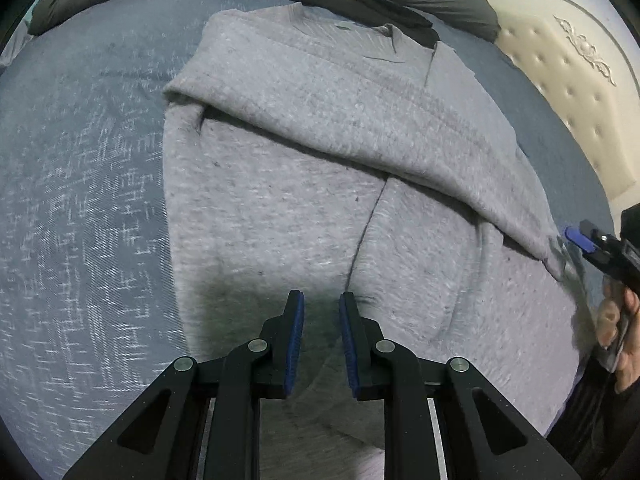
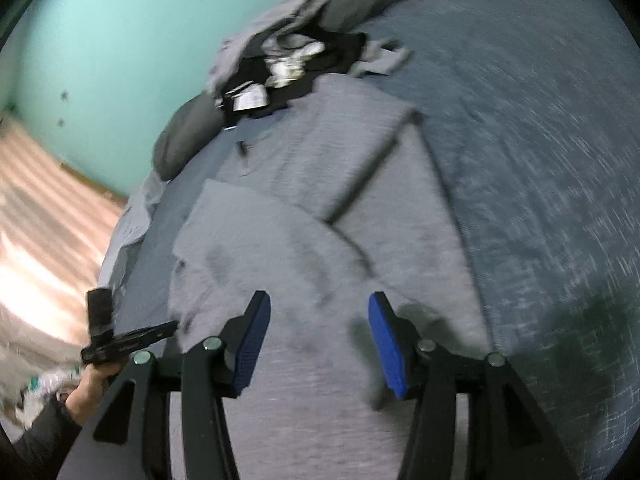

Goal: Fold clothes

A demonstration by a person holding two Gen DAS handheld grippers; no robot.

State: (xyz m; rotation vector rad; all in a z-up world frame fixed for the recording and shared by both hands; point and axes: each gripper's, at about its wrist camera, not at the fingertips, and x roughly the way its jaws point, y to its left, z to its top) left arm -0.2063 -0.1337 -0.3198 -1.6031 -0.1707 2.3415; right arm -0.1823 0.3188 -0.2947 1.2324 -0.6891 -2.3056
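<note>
Sweater [image 1: 320, 160] on bed [image 1: 80, 200]

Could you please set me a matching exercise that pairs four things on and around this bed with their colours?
Things:
1. sweater
2. bedspread
3. wall
4. headboard

Colours:
A. turquoise
B. cream
C. light grey
D. dark blue-grey

Pairs: 1-C, 2-D, 3-A, 4-B
</note>
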